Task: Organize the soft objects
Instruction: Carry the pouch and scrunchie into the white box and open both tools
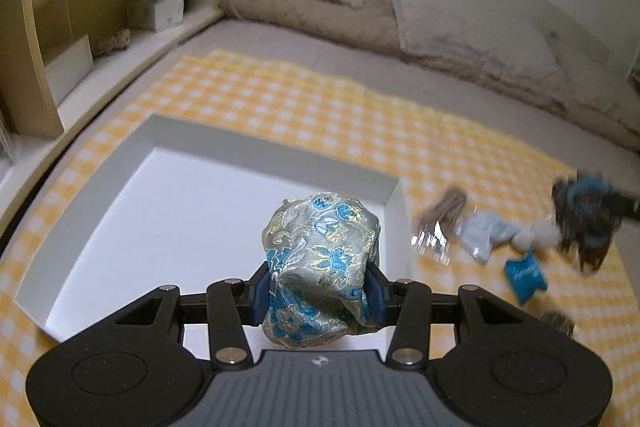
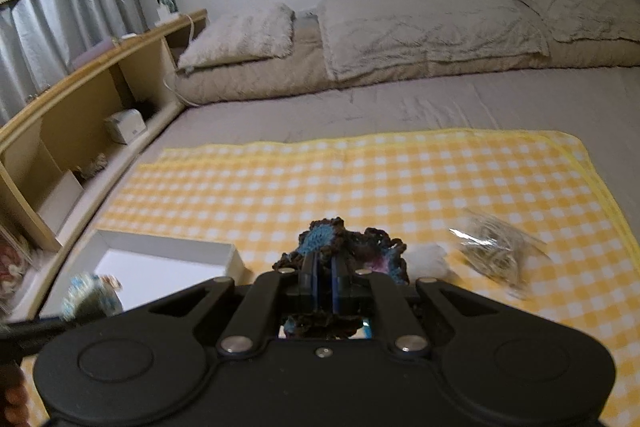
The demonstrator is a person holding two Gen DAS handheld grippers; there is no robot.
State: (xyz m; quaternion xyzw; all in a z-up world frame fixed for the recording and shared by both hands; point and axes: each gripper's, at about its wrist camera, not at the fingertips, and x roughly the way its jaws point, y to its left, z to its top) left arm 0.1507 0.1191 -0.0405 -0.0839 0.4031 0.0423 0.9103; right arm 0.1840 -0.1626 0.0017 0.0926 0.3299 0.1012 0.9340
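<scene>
Our left gripper [image 1: 318, 291] jaws clamp the brocade pouch [image 1: 320, 259] above the white box [image 1: 120, 195]; right gripper [image 2: 323, 287] jaws pinch the crocheted piece [image 2: 348, 247].

hand-held gripper [image 1: 318, 293] | black linkage arms | silver rivets | blue pads [image 1: 260, 293] | grey ribbed base

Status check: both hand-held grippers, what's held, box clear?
Left hand-held gripper shut on brocade pouch, over white box. Right hand-held gripper shut on dark crochet piece, above checked cloth. Nothing blocking the box.
</scene>
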